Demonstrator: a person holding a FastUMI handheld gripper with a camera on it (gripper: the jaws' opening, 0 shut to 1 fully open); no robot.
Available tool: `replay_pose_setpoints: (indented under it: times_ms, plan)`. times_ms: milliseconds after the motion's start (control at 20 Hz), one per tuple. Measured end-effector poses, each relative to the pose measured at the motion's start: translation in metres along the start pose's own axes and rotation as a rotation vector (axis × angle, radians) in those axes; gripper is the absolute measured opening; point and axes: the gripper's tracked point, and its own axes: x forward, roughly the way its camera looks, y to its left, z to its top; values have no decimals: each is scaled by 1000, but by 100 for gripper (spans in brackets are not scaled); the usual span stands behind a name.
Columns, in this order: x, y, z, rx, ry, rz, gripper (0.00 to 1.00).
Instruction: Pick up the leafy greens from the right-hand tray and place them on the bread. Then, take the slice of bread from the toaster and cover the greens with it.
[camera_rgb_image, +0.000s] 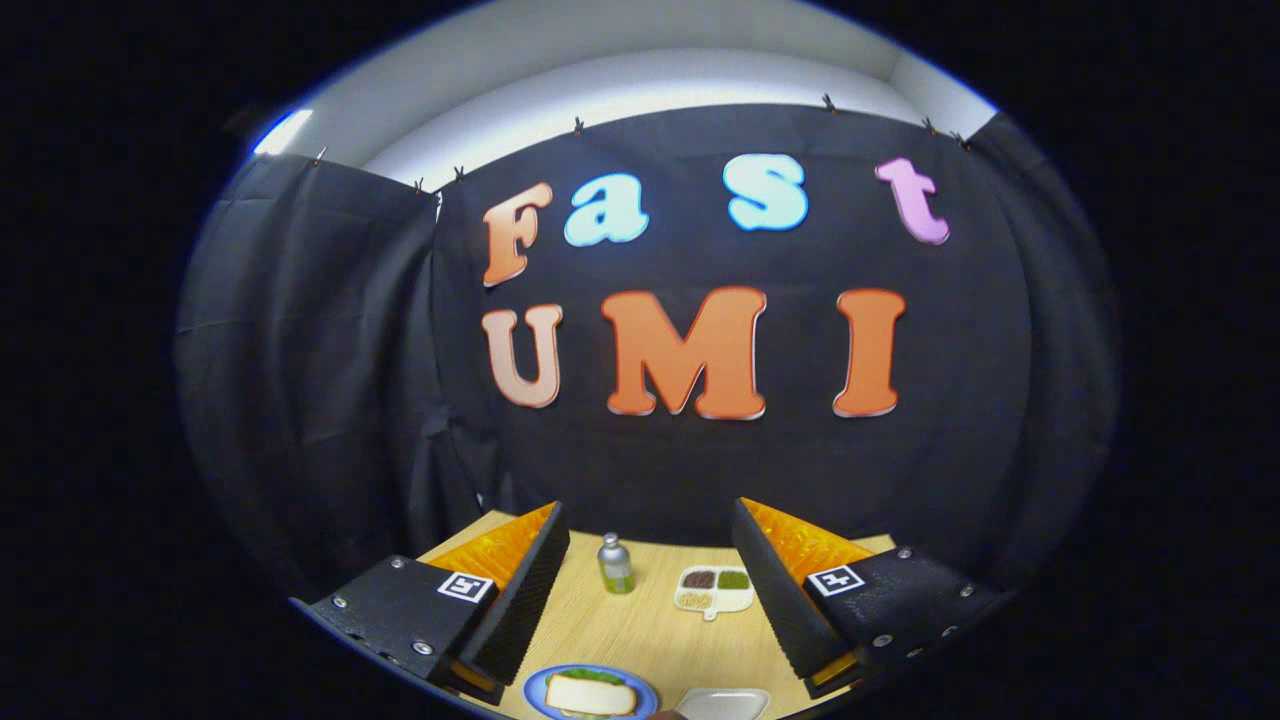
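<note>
- Nearest me, the bread slice sits on the blue plate, covering the leafy greens peeking out behind.
- My gripper hangs wide open, empty; I'd lift straight clear.
- Beyond: bottle, condiment dish on the counter.

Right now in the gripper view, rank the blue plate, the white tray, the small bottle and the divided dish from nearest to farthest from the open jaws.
1. Blue plate, bread on greens, and white tray beside it: both nearest the gripper, too close to call.
2. Small bottle, beyond, towards the left finger.
3. Divided dish, about level with the bottle, towards the right finger; too close to call.
</note>
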Motion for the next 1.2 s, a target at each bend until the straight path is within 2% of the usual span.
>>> replay_pose_setpoints:
  times_ms: [150, 350, 650, 1000, 1200]
  plan:
    - [-14, -7, 50, -39, -91, -65, 98]
    - [-29, -18, 87, -26, -152, -148, 98]
    - [-43, -37, 94, -5, -176, -228, 98]
    - [-54, -41, 105, -27, -205, -260, 98]
    - [-66, -45, 96, -39, -203, -277, 98]
